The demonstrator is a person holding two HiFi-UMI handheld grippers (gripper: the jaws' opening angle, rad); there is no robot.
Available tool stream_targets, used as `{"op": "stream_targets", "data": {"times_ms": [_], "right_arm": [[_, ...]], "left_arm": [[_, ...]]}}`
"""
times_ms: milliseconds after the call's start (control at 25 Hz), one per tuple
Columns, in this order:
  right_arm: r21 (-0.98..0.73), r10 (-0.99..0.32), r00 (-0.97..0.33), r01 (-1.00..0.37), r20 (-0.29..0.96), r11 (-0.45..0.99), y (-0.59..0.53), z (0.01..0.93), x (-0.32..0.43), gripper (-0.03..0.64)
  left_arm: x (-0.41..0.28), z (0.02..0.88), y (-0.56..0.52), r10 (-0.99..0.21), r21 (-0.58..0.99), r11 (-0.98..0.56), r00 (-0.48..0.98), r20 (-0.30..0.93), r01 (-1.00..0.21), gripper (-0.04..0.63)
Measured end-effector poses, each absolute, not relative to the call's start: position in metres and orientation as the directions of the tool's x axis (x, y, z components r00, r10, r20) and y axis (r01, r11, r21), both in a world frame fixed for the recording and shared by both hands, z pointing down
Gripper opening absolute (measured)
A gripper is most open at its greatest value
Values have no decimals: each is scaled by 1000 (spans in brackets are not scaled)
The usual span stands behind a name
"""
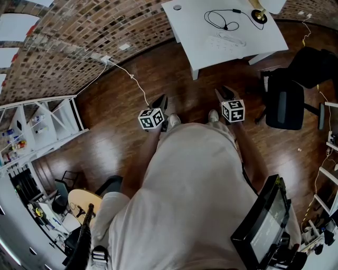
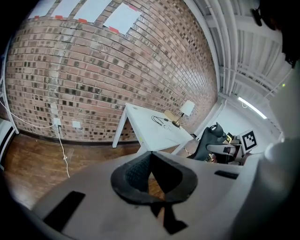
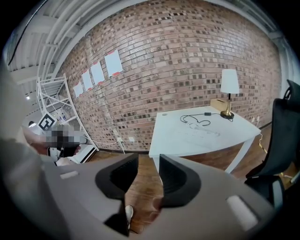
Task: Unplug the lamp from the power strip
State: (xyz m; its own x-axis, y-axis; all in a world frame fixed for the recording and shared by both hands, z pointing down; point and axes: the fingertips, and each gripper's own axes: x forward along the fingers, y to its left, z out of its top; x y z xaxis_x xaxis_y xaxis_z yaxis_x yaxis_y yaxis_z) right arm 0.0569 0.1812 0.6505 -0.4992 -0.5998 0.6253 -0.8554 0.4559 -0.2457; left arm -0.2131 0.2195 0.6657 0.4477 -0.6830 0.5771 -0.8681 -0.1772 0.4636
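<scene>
Brass lamp (image 1: pixel 258 15) cropped in head view; left claw (image 2: pixel 150 154) clenched, right claw (image 3: pixel 148 160) released.

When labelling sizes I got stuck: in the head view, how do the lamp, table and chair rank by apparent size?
Table, largest.
Chair, second.
Lamp, smallest, though seen from above at the picture's top edge.

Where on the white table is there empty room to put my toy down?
The table is bare on its left side, between the power strip and the left edge, and along its near edge. The far right corner is crowded: lamp and coiled cord.
</scene>
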Motion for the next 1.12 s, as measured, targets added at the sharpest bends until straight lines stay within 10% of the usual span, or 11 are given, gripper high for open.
{"op": "stream_targets", "data": {"times_ms": [1120], "right_arm": [[-248, -593, -498, -856, 633, 454, 176, 655, 51, 133]], "left_arm": [[-211, 674, 222, -657, 450, -192, 455, 601, -872, 5]]}}
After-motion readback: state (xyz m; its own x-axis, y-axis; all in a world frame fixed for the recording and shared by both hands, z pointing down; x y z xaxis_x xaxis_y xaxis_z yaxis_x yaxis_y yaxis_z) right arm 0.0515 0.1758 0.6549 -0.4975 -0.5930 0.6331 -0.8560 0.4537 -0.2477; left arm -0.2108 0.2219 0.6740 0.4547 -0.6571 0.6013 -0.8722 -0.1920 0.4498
